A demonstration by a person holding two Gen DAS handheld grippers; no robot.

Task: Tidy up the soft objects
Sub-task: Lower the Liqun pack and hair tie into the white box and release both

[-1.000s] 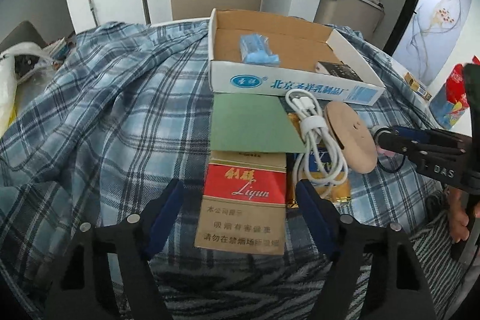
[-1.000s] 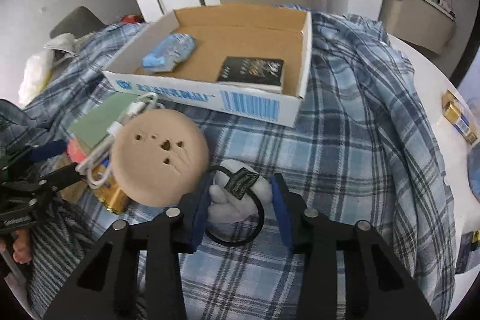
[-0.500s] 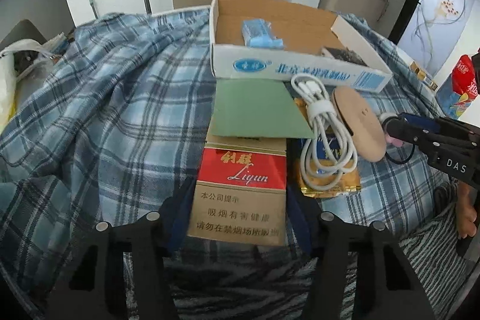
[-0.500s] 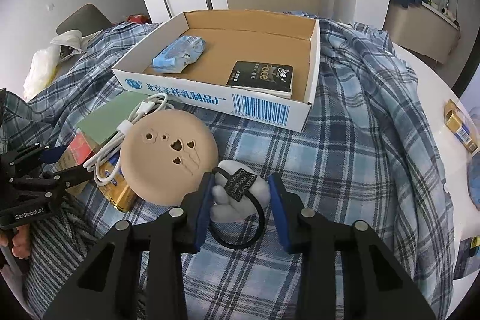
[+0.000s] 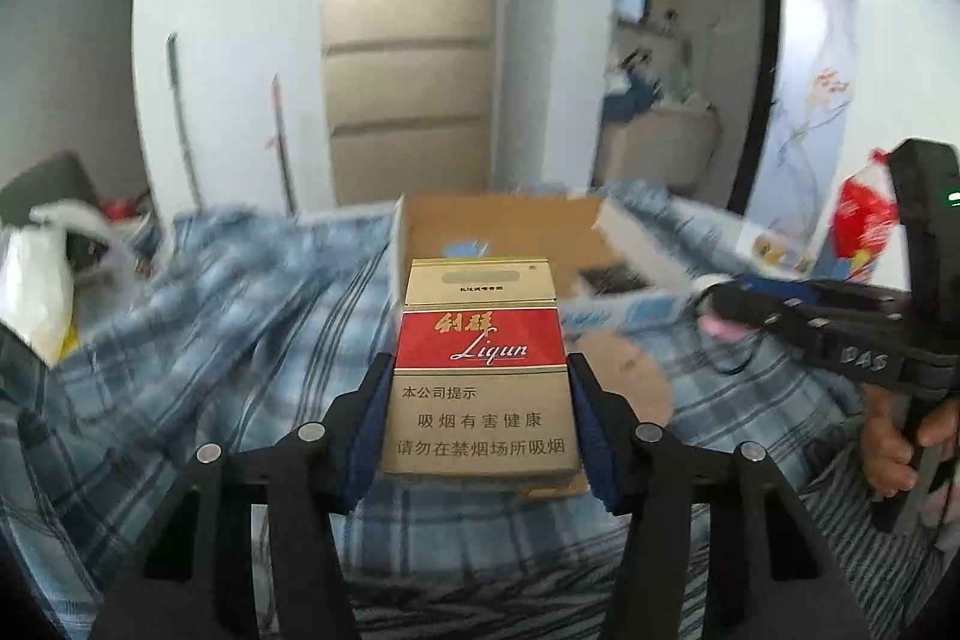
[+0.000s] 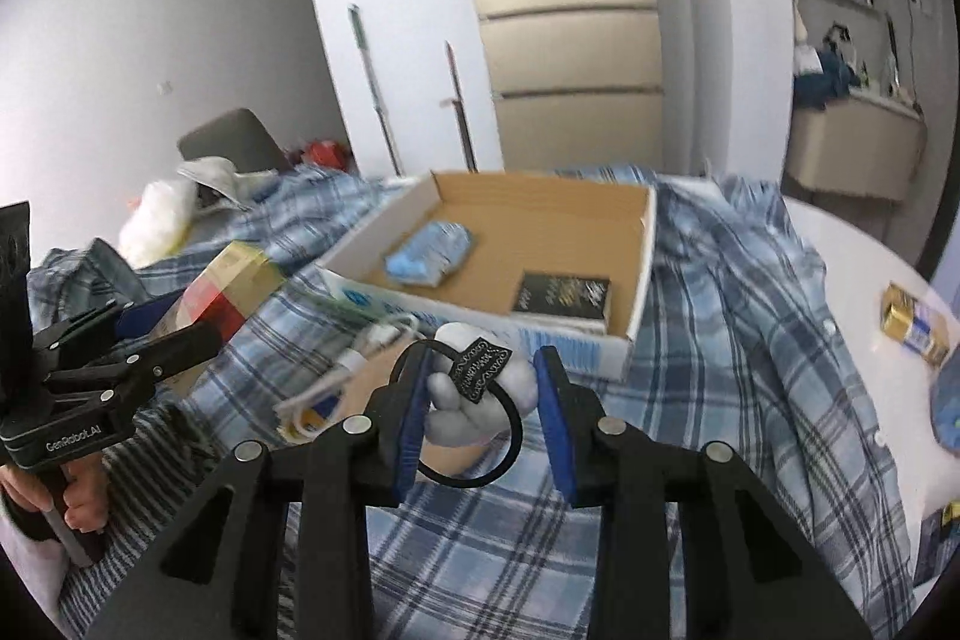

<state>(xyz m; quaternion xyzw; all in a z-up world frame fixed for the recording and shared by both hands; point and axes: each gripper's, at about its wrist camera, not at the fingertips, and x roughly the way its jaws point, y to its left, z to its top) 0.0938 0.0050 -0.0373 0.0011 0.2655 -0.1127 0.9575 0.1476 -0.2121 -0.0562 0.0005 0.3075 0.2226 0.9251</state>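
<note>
The left gripper (image 5: 480, 400) has just been closing, and now its fingers (image 5: 366, 418) pinch the cigarette pack (image 5: 483, 370), which is lifted off the plaid cloth (image 5: 180, 340). A second ago the pack was lying flat there. The right gripper (image 6: 477, 400) pinches the small white plush toy (image 6: 474, 400) with its black loop, also raised now. Both things seem ready to travel to the cardboard box (image 6: 642, 280), I think. In the box I count two things: one blue packet (image 6: 429, 253) and one black pack (image 6: 564, 295). On the cloth remain one white cable (image 6: 360, 358) and one round tan disc, partly hidden.
</note>
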